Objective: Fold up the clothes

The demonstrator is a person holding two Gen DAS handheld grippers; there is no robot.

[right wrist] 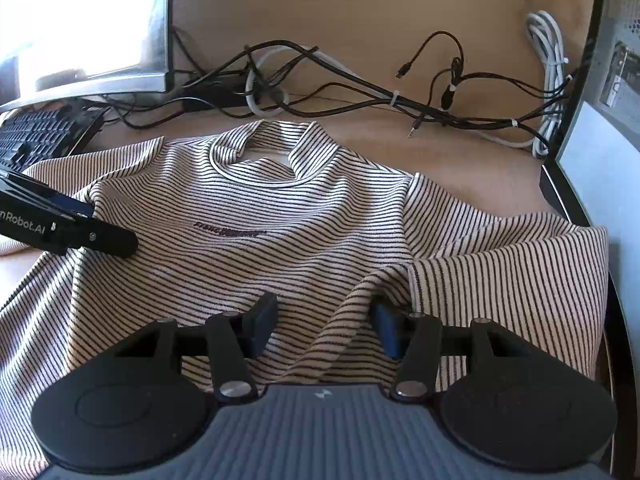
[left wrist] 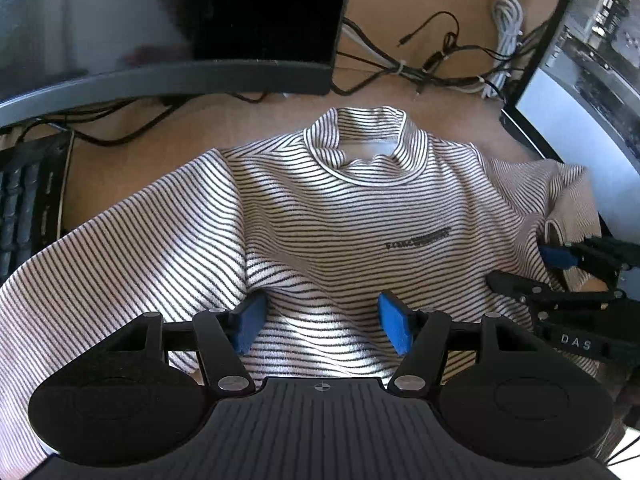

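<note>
A striped shirt [left wrist: 320, 216] lies front-up and spread on the tabletop [right wrist: 460, 152], collar toward the far edge with its cables [right wrist: 360, 92]. Both tongs, left [left wrist: 322, 322] and right [right wrist: 324, 328], hover released over its near half, each beside a sleeve seam.

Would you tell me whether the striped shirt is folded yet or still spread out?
Mostly spread: the striped shirt lies front-up, collar and chest print showing; only one sleeve is bunched inward.
</note>
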